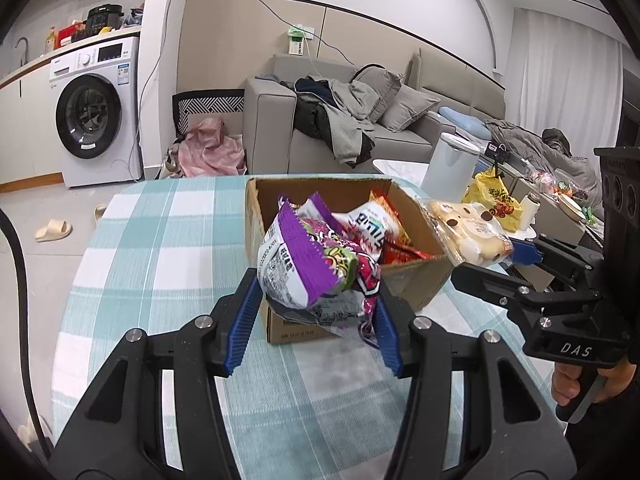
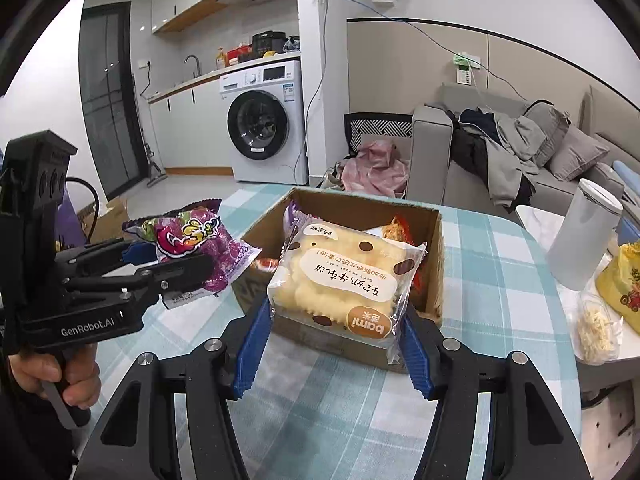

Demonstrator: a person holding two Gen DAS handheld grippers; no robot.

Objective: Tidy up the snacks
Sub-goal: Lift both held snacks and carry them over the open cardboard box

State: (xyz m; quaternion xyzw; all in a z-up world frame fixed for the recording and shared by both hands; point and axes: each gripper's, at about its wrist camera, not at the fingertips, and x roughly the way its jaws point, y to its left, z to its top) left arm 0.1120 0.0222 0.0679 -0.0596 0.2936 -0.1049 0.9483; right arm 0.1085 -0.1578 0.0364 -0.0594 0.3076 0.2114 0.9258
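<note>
While snacks crowd cardboard box [image 1: 416, 284], white canister [image 2: 582, 236] nearby

- A white front-loading washing machine [image 2: 262, 120] is sitting under a kitchen counter [image 2: 224, 70], with a sink faucet [image 2: 194, 62] rising beside it.
- A grey sofa [image 1: 360, 128] is standing against the beige panelled wall, with clothes [image 1: 336, 116] and cushions [image 1: 408, 106] lying heaped on it.
- White curtains [image 1: 568, 76] are hanging at the right, glowing with daylight.
- A beige slipper [image 1: 54, 230] is lying on the pale tiled floor.
- A pink cloth [image 2: 376, 170] is lying crumpled beside the sofa arm.
- A dark glass door [image 2: 108, 96] is standing at the kitchen's left.
</note>
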